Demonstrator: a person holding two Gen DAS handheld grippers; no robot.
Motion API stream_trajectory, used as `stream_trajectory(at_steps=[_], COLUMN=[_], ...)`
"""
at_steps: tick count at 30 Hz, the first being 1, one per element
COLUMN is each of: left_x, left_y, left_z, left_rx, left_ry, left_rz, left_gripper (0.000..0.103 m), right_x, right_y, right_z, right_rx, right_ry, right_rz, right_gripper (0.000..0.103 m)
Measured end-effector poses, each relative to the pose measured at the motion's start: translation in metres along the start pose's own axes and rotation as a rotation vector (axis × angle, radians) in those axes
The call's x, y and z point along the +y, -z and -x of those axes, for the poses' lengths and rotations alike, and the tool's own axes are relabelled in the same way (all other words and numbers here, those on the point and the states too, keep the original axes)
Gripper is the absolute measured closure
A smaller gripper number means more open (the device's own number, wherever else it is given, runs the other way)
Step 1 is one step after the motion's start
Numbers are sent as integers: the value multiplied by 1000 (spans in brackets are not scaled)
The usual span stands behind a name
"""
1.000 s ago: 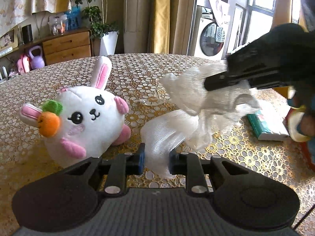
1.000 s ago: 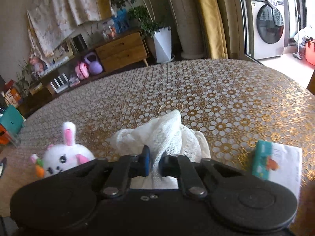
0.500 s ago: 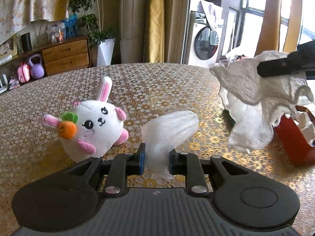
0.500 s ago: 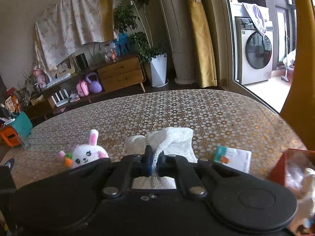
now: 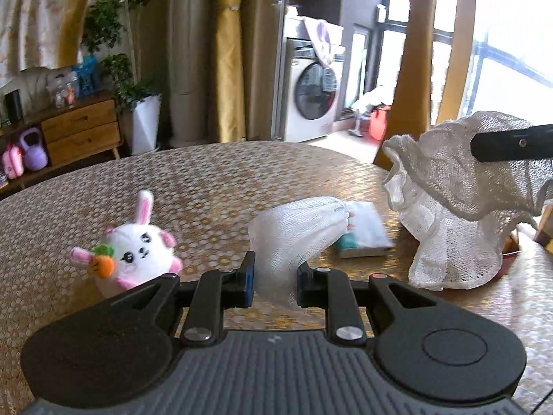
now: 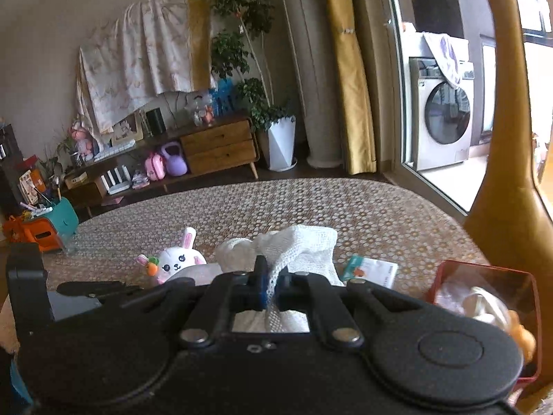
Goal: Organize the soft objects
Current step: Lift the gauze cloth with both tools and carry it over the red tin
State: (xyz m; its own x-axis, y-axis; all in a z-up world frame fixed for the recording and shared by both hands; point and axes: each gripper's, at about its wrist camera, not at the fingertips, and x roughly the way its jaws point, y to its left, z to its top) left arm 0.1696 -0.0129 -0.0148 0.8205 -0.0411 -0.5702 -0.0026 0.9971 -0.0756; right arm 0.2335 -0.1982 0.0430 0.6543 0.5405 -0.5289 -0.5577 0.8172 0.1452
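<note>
Carrying mesh cloths, each hand-held gripper is pinching one: left [image 5: 275, 283], right [image 6: 271, 285]; red box [image 6: 484, 273] is awaiting them, plush bunny [image 5: 138, 249] is waiting on the counter [image 5: 207, 180].

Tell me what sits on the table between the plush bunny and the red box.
In the right wrist view, a tissue pack lies between the plush bunny and the red box, partly behind the white mesh cloth.

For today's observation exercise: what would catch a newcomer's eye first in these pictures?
A white mesh cloth hangs in the air at right, pinched in the right gripper. A second mesh piece stands between the left gripper's jaws. A white plush bunny sits on the gold-patterned table, left.
</note>
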Motion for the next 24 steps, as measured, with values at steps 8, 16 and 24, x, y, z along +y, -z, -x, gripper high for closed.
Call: stream_trajectory(at_steps=[8, 16, 24], left_x=[-40, -86, -136], left_y=[-20, -36, -50], left_z=[23, 18, -2], left_rx=[-34, -55, -37], left_ry=[95, 132, 173], left_rz=[-57, -122, -163], left_gripper=[82, 82, 82], right_x=[-16, -49, -91], right_y=[3, 7, 15], right_z=[46, 78, 96], right_rx=[-62, -114, -146], right_ry=[57, 129, 193], right_rz=[-13, -41, -99], right_gripper=[99, 99, 99])
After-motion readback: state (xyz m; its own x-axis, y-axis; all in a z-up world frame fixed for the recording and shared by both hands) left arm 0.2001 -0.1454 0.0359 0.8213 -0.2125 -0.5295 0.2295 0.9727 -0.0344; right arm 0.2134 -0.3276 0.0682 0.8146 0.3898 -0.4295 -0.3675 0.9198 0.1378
